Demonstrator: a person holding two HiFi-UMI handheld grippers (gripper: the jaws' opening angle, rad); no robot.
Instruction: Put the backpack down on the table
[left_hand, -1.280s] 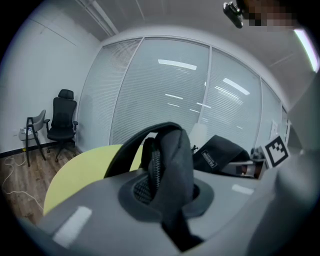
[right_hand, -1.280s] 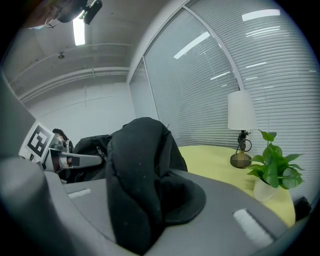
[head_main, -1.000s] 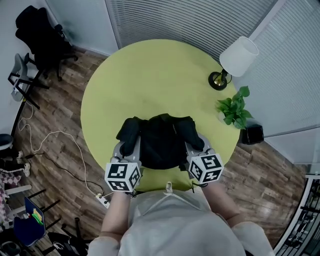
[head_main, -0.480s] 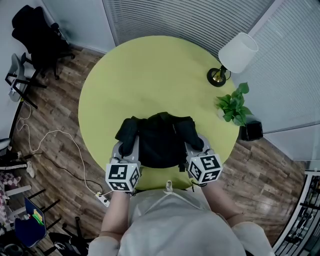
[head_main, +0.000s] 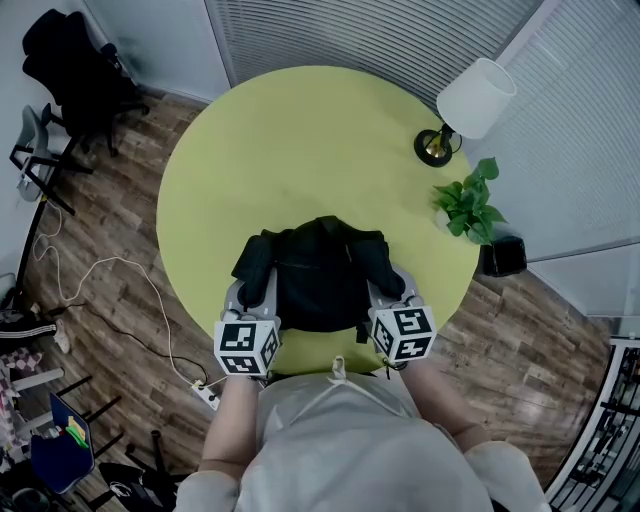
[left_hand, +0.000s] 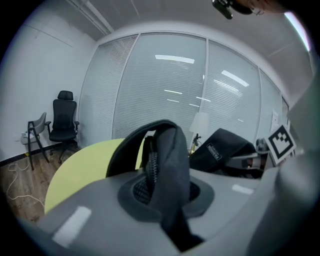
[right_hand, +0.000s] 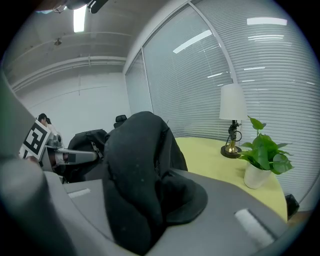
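A black backpack (head_main: 320, 275) hangs over the near part of the round yellow-green table (head_main: 300, 140), between my two grippers. My left gripper (head_main: 254, 292) is shut on a black strap with a zipper (left_hand: 167, 160) at the pack's left side. My right gripper (head_main: 386, 288) is shut on a fold of the black fabric (right_hand: 135, 170) at its right side. Both marker cubes show just in front of the person's chest. Whether the pack's bottom touches the table I cannot tell.
A table lamp with a white shade (head_main: 472, 105) and a small potted plant (head_main: 468, 208) stand at the table's right edge. A black office chair (head_main: 75, 70) is at the far left. A white cable and power strip (head_main: 205, 398) lie on the wooden floor.
Both grippers and the backpack have sunk a little toward the table. The grips on the pack look the same.
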